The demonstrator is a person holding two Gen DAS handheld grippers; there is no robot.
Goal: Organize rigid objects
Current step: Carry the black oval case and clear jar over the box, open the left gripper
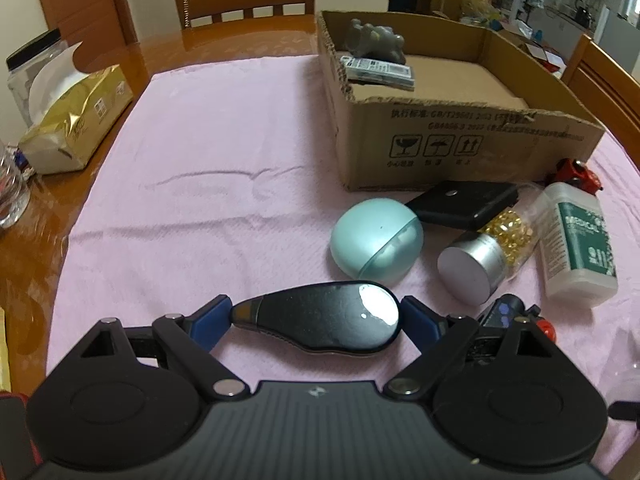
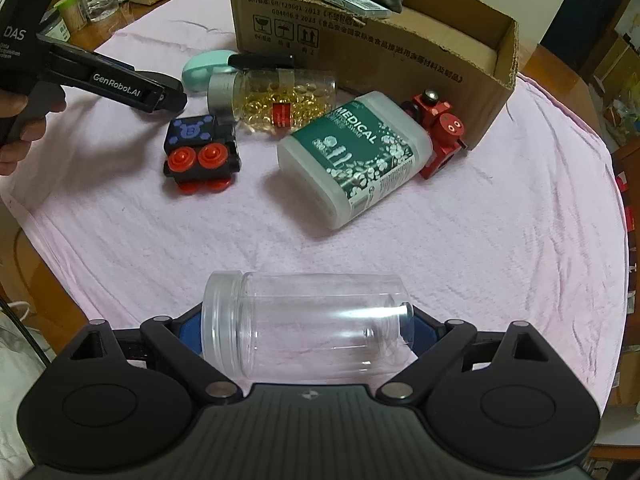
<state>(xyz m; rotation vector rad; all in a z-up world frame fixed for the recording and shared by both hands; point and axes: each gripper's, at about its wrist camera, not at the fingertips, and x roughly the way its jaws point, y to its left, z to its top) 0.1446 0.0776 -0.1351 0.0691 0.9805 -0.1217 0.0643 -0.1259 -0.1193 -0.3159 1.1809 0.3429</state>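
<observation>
Between both grippers and the cardboard box [image 1: 460,148] lies a loose cluster on the pink towel [image 1: 220,184]. There is a smooth mint egg-shaped case [image 1: 376,240] touching a flat black case [image 1: 464,204], a capsule bottle [image 2: 276,96] with a silver cap and golden beads lying on its side, and a frosted white tub labelled MEDICAL [image 2: 356,156] — it leans against a red wooden toy train [image 2: 438,132] set close to the box wall. A black block toy [image 2: 202,148] with red wheels sits just left of the tub.

The box is rough, torn-edged corrugated board; inside, at its far corner, rest a grey animal figurine [image 1: 376,38] and a flat printed pack [image 1: 378,70].

The left gripper [image 1: 316,318] has its blue pads closed on a glossy black teardrop-shaped object [image 1: 320,316]. The right gripper [image 2: 308,328] clamps a clear plastic jar [image 2: 308,324] end to end — ribbed mouth left, base right.

A gold tissue pack [image 1: 76,120] lies on the wooden table [image 1: 36,240] at the left.
</observation>
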